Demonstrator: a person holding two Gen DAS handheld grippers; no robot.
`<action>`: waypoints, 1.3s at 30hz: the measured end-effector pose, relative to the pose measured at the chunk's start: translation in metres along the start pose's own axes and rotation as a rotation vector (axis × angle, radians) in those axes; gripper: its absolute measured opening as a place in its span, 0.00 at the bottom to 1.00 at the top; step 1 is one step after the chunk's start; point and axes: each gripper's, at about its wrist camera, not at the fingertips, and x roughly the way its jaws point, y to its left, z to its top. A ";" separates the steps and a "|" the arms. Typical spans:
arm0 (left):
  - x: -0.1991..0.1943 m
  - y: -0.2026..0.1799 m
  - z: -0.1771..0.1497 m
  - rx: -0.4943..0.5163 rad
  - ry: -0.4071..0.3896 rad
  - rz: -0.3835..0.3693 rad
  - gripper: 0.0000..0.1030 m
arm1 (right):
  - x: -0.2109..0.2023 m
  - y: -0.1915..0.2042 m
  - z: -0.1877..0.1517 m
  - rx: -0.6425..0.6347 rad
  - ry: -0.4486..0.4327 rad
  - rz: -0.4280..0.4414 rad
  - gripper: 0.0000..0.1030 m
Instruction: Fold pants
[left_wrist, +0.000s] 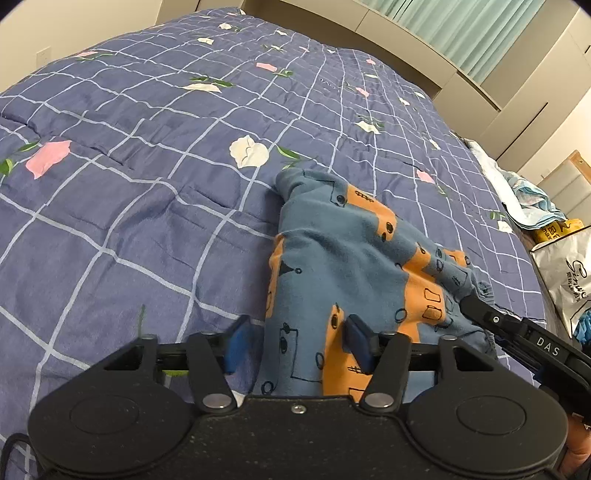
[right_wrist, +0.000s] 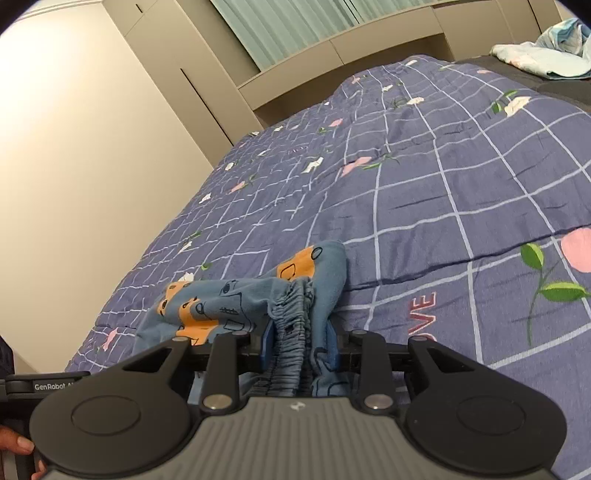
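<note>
Blue pants (left_wrist: 351, 258) with orange patches lie bunched on the quilt. In the left wrist view a fold of them rises between the pads of my left gripper (left_wrist: 295, 343). The right pad touches the cloth, while a sliver of quilt shows beside the left pad, so the jaws stand open around the fold. My right gripper (right_wrist: 300, 350) is shut on the gathered elastic waistband (right_wrist: 291, 332) of the pants (right_wrist: 221, 299). Its black finger (left_wrist: 480, 310) also shows at the right in the left wrist view, at the waistband.
The blue checked quilt (left_wrist: 147, 184) with flowers covers the bed. Beside its right edge are a white plastic bag (left_wrist: 565, 273) and a heap of light cloth (left_wrist: 524, 199). That light cloth (right_wrist: 543, 55) lies at the far right corner. A wall and wardrobe (right_wrist: 92, 147) stand at the left.
</note>
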 end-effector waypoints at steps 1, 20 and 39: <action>-0.001 -0.002 0.000 0.002 0.002 -0.005 0.41 | -0.001 0.000 0.000 0.000 -0.002 0.002 0.27; -0.029 -0.071 0.010 0.118 -0.058 -0.107 0.16 | -0.076 0.017 0.027 -0.102 -0.123 -0.071 0.17; -0.009 -0.109 -0.028 0.169 -0.049 -0.080 0.53 | -0.096 -0.034 0.008 -0.090 -0.106 -0.276 0.37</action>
